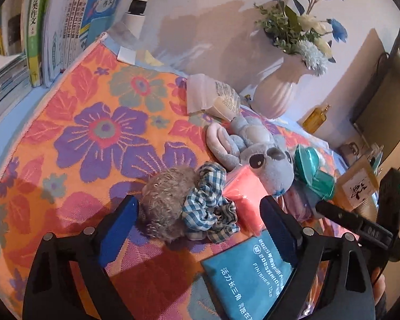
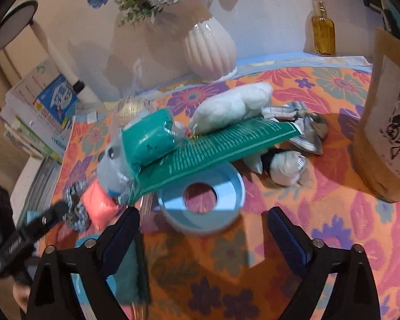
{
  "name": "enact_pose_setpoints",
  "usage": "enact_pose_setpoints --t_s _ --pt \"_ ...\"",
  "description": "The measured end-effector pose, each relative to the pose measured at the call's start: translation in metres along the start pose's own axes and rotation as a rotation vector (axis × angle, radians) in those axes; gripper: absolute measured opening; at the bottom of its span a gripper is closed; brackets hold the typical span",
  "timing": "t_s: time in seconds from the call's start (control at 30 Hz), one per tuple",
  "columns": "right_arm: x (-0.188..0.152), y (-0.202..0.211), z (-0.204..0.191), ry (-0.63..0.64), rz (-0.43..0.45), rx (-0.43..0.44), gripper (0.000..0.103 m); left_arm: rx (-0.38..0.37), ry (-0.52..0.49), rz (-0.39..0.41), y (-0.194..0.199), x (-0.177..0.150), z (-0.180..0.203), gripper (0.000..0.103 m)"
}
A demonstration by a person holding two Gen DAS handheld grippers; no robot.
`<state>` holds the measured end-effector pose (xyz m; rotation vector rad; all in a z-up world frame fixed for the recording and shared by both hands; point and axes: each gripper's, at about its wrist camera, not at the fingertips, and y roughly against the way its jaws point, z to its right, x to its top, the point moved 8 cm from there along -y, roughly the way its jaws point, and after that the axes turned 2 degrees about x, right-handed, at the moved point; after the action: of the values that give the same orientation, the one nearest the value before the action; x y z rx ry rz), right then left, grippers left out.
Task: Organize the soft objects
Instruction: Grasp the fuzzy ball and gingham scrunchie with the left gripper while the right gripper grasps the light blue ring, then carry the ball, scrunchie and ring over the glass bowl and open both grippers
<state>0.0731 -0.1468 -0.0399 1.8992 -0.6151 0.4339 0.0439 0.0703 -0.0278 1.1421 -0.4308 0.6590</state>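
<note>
Blue-padded and spread wide, our left claw (image 1: pixel 200 229) hovers over the flowered cloth (image 1: pixel 93 133) on the counter, gripping nothing. Dead ahead at twelve o'clock, right in the gap, we have the fuzzy brown puff (image 1: pixel 167 202) and the blue checked scrunchie (image 1: pixel 210 208) lying side by side. The puff sits just inside the left pad, the scrunchie toward the middle, so the pair runs across the claw from nine to three, a fair line for the pads to close along. Neither pad seems to press on them yet.

At one o'clock the pink packet (image 1: pixel 242 197) lies just beyond the scrunchie, with the grey-blue plush toy (image 1: pixel 264 157) lying behind it. A teal printed pouch (image 1: pixel 253 274) rests at five o'clock, partly under the right pad.

Over to our right claw (image 2: pixel 204 240): also wide open. Something dark teal blurs against its left pad and we cannot tell what it is, or whether it is merely lying beneath. Ahead at twelve sits the blue ring (image 2: pixel 200 194), with a green packet (image 2: pixel 200 146) overhanging it, and a white fluffy bundle (image 2: pixel 232 106) behind.

For the puff and scrunchie, we judge the left hand clearly nearer.
</note>
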Motion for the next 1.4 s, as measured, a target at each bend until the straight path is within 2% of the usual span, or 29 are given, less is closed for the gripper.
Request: enact_pose_setpoints --t_s 0.03,0.07,0.1,0.13,0.17,0.2,0.37,0.5,0.7,0.8,0.87,1.0,1.1,1.27,1.4 --pt "0.001 -0.002 0.0 -0.004 0.007 0.002 0.092 -0.003 0.0 -0.012 -0.002 -0.001 0.0 0.078" --pt "0.0 -0.004 0.001 0.003 0.01 -0.009 0.083 0.009 0.006 -0.028 -0.005 -0.002 -0.002 0.071" --pt "0.001 -0.005 0.0 0.016 0.009 -0.025 0.067 0.017 0.012 -0.032 -0.007 -0.002 -0.003 0.067" --pt "0.002 -0.005 -0.001 0.02 0.01 -0.018 0.066 0.02 0.016 -0.034 -0.007 -0.001 -0.004 0.056" --pt "0.002 -0.003 -0.001 0.022 0.015 -0.018 0.065 0.012 0.019 -0.035 -0.007 -0.002 -0.004 0.04" --pt "0.002 -0.002 -0.002 0.027 0.018 -0.02 0.064 0.005 0.022 -0.04 -0.007 -0.003 -0.004 0.039" --pt "-0.01 0.018 -0.004 0.047 0.024 0.002 0.063 -0.007 -0.023 0.019 0.009 -0.002 0.005 0.037" --pt "-0.027 0.043 -0.002 0.092 0.03 -0.03 0.063 0.026 -0.084 0.044 0.023 -0.011 0.018 0.037" --pt "-0.045 0.073 0.013 0.071 0.03 -0.044 0.063 -0.072 -0.117 0.057 0.046 -0.023 0.054 0.037" --pt "-0.047 0.088 0.019 0.06 0.052 -0.05 0.063 -0.049 -0.164 0.06 0.051 -0.025 0.07 0.037" --pt "-0.047 0.096 0.023 0.051 0.062 -0.054 0.063 -0.043 -0.157 0.039 0.048 -0.027 0.07 0.041" --pt "-0.05 0.106 0.034 0.021 0.076 -0.045 0.063 -0.028 -0.127 0.034 0.05 -0.033 0.065 0.039" --pt "-0.049 0.112 0.039 -0.002 0.082 -0.039 0.063 -0.057 -0.122 0.038 0.06 -0.035 0.072 0.038" --pt "-0.035 0.136 0.04 -0.036 0.142 -0.04 0.063 -0.128 -0.151 0.096 0.088 -0.02 0.116 0.038" --pt "-0.019 0.165 0.049 -0.083 0.208 -0.056 0.063 -0.203 -0.212 0.151 0.107 -0.008 0.177 0.038"
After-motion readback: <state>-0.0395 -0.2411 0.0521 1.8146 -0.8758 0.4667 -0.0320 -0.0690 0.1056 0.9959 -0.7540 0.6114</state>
